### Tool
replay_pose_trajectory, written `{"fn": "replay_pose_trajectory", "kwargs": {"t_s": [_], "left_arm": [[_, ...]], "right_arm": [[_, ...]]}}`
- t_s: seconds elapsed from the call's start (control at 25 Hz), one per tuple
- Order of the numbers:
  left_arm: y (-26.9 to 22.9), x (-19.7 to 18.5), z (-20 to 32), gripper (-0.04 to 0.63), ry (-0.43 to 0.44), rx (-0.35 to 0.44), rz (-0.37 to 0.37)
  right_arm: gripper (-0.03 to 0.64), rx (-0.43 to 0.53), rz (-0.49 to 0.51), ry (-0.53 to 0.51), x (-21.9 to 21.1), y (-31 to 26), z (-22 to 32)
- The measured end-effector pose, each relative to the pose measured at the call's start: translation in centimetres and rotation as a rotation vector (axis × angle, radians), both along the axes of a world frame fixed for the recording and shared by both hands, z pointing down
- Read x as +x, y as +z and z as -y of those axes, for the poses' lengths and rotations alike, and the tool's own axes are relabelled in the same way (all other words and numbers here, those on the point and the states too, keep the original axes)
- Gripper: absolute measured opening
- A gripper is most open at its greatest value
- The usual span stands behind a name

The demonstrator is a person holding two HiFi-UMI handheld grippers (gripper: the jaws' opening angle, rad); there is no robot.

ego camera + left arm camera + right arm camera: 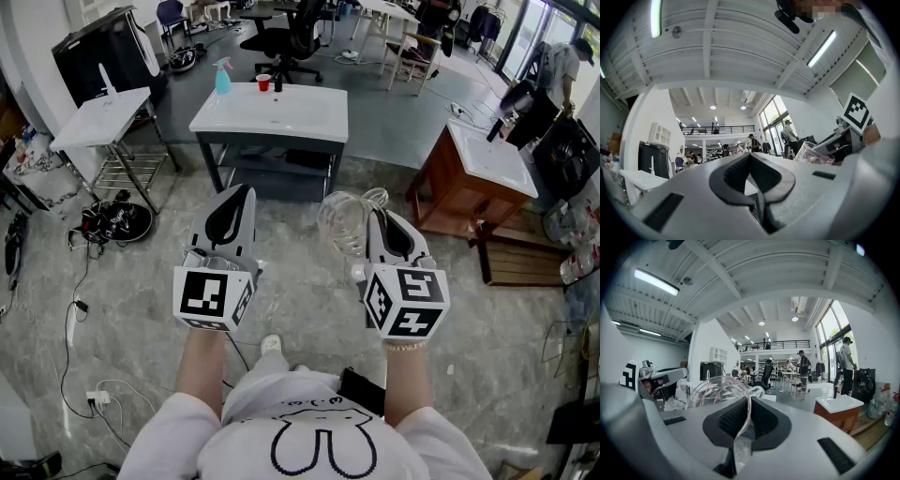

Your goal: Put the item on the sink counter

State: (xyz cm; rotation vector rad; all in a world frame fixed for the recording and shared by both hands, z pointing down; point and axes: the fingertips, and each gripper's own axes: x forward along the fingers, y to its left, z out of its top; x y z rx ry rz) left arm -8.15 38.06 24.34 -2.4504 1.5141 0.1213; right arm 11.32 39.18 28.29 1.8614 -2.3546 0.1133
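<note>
My right gripper [377, 212] [749, 402] is shut on the thin wall of a clear plastic cup [345, 223] [716, 395]. The cup lies tilted to the left of the jaws, held at waist height over the floor. My left gripper [246, 193] [750, 157] is shut with nothing in it, beside the right one; the left gripper view shows the cup [813, 154] at the right. The white sink counter [300, 120] on a dark frame stands well ahead of both grippers. It carries a blue spray bottle [222, 77] and a red cup [263, 82].
A second white sink top [101, 118] on a metal rack stands at the left. A wooden sink cabinet [473, 178] is at the right. Cables and shoes [112, 221] lie on the floor at left. An office chair [289, 39] stands behind the counter. A person [562, 62] is far right.
</note>
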Motion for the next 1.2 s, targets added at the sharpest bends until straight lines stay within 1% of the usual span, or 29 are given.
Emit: {"fn": "replay_pose_trajectory", "kwargs": {"t_s": [0.24, 0.56, 0.76, 1.0, 1.08, 1.2], "left_arm": [[-0.2, 1.4, -0.4, 0.009, 0.024, 0.023, 0.016], [0.1, 1.6, 2.8, 0.009, 0.034, 0.024, 0.008], [0.4, 0.1, 7.7, 0.009, 0.034, 0.022, -0.006], [0.6, -2.5, 15.2, 0.009, 0.023, 0.017, -0.010], [0.7, -3.7, 18.0, 0.009, 0.019, 0.014, -0.014], [0.9, -5.2, 22.3, 0.009, 0.024, 0.010, -0.018]], "right_arm": [[0.043, 0.028, -0.008, 0.005, 0.6, -0.2, -0.6], [0.043, 0.064, -0.029, 0.034, 1.0, -0.1, 2.1], [0.043, 0.114, -0.053, 0.051, -0.2, -0.2, 6.4], [0.043, 0.137, -0.066, 0.060, -2.0, -0.5, 13.8], [0.043, 0.168, -0.088, 0.058, -3.0, -0.8, 16.4], [0.043, 0.240, -0.117, 0.046, -4.7, -1.1, 20.2]]}}
